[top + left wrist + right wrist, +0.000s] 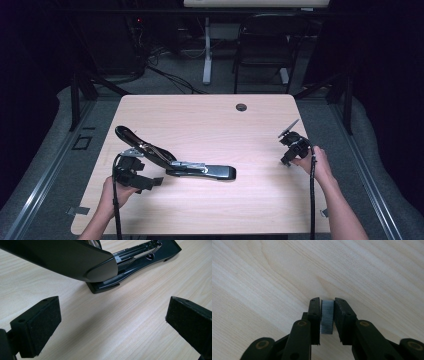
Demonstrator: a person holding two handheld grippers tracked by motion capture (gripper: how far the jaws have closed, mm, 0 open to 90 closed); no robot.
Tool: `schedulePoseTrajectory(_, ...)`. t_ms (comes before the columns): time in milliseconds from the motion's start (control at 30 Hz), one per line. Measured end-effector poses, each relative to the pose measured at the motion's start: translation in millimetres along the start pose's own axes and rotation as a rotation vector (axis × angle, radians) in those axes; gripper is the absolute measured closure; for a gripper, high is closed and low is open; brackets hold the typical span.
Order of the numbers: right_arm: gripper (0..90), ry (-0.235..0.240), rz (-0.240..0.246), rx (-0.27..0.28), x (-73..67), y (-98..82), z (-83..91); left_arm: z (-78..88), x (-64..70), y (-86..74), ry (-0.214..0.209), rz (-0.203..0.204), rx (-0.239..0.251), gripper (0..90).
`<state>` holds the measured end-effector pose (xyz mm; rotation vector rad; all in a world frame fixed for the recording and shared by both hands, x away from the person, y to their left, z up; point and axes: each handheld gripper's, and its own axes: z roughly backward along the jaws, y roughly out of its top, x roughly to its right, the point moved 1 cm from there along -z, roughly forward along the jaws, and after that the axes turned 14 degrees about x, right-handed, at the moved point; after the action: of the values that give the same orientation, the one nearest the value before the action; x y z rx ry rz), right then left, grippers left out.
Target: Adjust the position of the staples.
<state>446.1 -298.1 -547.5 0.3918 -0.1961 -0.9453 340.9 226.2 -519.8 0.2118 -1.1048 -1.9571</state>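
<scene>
While right gripper clamps staple strip, opened stapler lies well left, long axis across table; left gripper, jaws spread, nearer.

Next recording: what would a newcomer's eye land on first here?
First, the long black stapler swung open on the pale wooden table, its curved lid raised toward the left side. The left tongs stand open just before its hinge end, touching nothing. At the table's right edge, the right tongs are shut on a small grey strip of staples.
</scene>
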Motion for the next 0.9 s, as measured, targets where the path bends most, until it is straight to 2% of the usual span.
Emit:
schedulePoseTrajectory(33,76.7,-0.003,-0.02,0.026,-1.2,-1.2,-1.8,0.0,0.0,0.0,0.0,-0.001,0.0,0.5)
schedulePoseTrajectory(67,77.1,-0.003,-0.022,0.027,-1.2,-1.3,-1.8,-0.2,0.0,0.0,0.002,-0.001,0.0,0.5)
schedulePoseTrajectory(167,77.7,-0.007,-0.018,0.025,-1.1,-1.4,-1.9,-0.3,-0.1,-0.1,0.002,-0.001,0.0,0.5)
schedulePoseTrajectory(267,77.8,-0.008,0.001,-0.003,0.0,-0.4,-0.1,-0.5,-0.1,-0.2,0.002,-0.001,-0.001,0.5)
schedulePoseTrajectory(300,77.8,-0.012,-0.026,0.034,-1.7,-2.0,-2.3,-0.4,0.0,-0.2,0.002,-0.001,-0.001,0.5)
schedulePoseTrajectory(333,77.8,-0.014,-0.028,0.034,-2.1,-2.1,-2.3,-0.3,0.1,-0.2,0.001,-0.001,0.001,0.5)
schedulePoseTrajectory(433,77.9,-0.011,-0.029,0.033,-2.1,-2.1,-2.0,-0.2,0.2,-0.1,0.001,-0.002,0.001,0.5)
schedulePoseTrajectory(500,77.9,-0.003,-0.007,0.006,-0.3,-1.0,-0.1,0.0,0.0,0.0,-0.001,-0.001,-0.001,0.5)
schedulePoseTrajectory(533,77.9,-0.007,-0.032,0.037,-1.7,-2.5,-1.7,-0.4,0.2,-0.2,0.003,-0.002,0.002,0.5)
schedulePoseTrajectory(567,77.9,-0.002,-0.021,0.026,-0.6,-2.0,-0.7,-0.4,0.0,-0.2,0.004,-0.003,0.001,0.5)
schedulePoseTrajectory(633,77.9,-0.004,-0.032,0.042,-0.5,-2.7,-0.6,-0.5,-0.1,-0.2,0.003,-0.002,0.001,0.4)
schedulePoseTrajectory(667,77.9,-0.003,-0.013,0.018,0.7,-1.7,1.4,-0.6,-0.1,-0.2,0.004,-0.003,0.0,0.4)
schedulePoseTrajectory(733,78.0,-0.003,-0.038,0.053,-0.5,-2.8,0.6,-0.5,0.0,-0.2,0.002,-0.002,0.001,0.4)
schedulePoseTrajectory(800,78.0,-0.004,-0.032,0.048,-0.5,-2.0,2.5,-0.3,-0.2,-0.1,0.002,-0.002,0.0,0.5)
schedulePoseTrajectory(867,78.0,-0.003,0.018,-0.008,1.9,1.3,7.5,-0.1,-0.3,0.0,-0.001,-0.001,-0.002,0.5)
schedulePoseTrajectory(900,78.0,-0.003,0.005,0.009,0.7,0.9,7.0,0.0,-0.3,-0.1,-0.002,0.0,-0.001,0.5)
